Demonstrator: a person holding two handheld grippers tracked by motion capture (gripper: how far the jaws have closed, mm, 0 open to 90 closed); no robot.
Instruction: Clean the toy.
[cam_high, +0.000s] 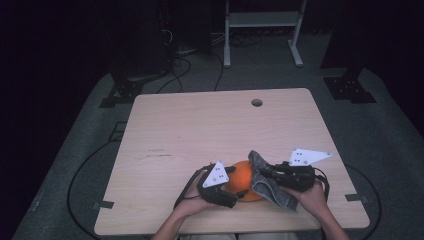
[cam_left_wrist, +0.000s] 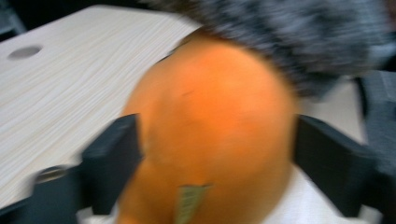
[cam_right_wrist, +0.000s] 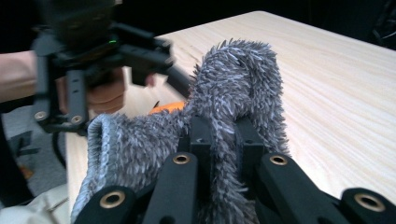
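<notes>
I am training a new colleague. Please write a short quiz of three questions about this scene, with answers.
1. True or false: the right gripper is shut on the grey cloth.
2. Which thing sits between the jaws of the left gripper? A) blue cup B) orange ball C) spoon
3. Where does the cloth lie relative to the orange ball?

Key
1. True.
2. B.
3. It drapes against the ball's right side in the high view, touching it.

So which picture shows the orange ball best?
The left gripper view: the orange ball sits big and close between that tool's jaws, though blurred. The high view shows it small, partly under the grey cloth. The right gripper view gives just an orange sliver behind the cloth.
</notes>
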